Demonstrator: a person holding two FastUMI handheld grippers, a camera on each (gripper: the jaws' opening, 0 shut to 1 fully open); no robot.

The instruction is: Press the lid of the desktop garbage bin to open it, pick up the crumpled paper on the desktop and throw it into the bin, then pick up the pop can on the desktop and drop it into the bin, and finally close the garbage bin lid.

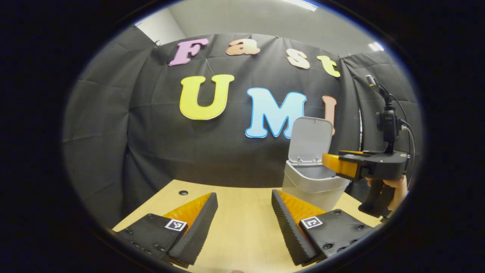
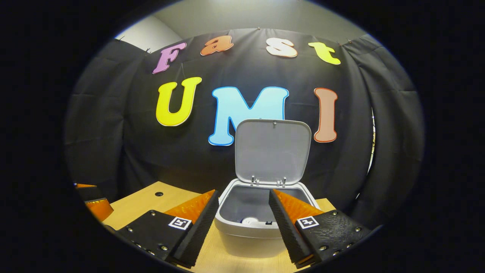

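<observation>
The white desktop bin point(image 1: 316, 185) stands on the wooden table point(image 1: 242, 212) at the right, its lid point(image 1: 310, 138) swung up against the cloth wall. My left gripper point(image 1: 243, 193) is open over bare tabletop, left of the bin, with nothing between its fingers. In the right gripper view the bin point(image 2: 246, 235) sits just ahead and below, lid point(image 2: 271, 151) upright. My right gripper point(image 2: 243, 191) hangs open above the bin's mouth and holds nothing. A small pale round thing point(image 2: 250, 220) lies at the bin's bottom; I cannot tell what it is.
From the left gripper view, a hand point(image 1: 396, 185) holds the right gripper point(image 1: 335, 162) over the bin's near rim. The left gripper point(image 2: 93, 206) shows at the left edge of the right gripper view. A small dark hole point(image 1: 183, 192) marks the table's far left.
</observation>
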